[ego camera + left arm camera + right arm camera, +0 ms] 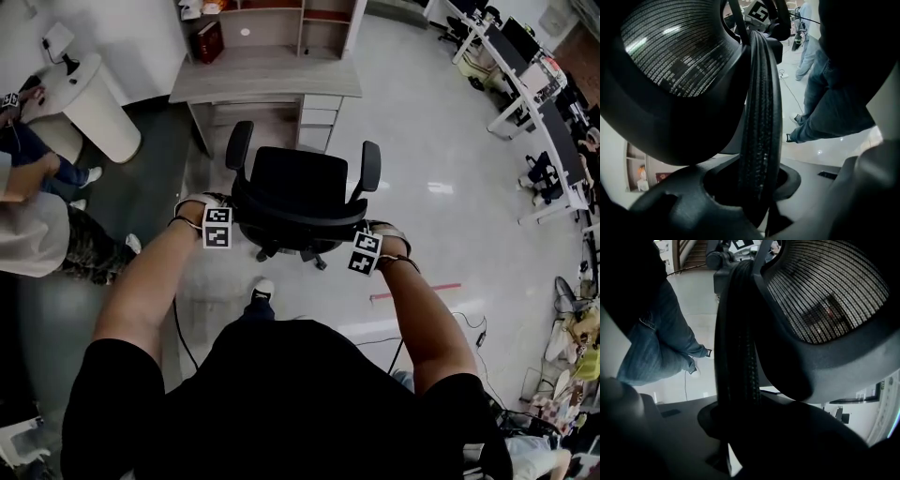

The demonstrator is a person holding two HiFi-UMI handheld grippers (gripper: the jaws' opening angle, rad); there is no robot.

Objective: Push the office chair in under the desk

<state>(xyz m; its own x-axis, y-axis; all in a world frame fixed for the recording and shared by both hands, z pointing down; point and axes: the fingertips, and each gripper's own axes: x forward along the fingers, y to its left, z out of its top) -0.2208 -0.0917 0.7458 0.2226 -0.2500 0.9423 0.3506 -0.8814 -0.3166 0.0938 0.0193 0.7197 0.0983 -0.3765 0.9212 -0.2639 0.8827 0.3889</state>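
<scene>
The left gripper (223, 225) points steeply down, jaws narrowed and clamped on the left side of the backrest rim (761, 117) of the office chair (300, 187). The chair stands between the person and the desk (267, 80), not yet under it; the desk's opening seems ahead and slightly left. The right gripper (367, 251) pinches the rim's right side likewise, both equally near

Office chair (300, 183) btm mostly hidden, desk (267, 77) top cut off.
</scene>
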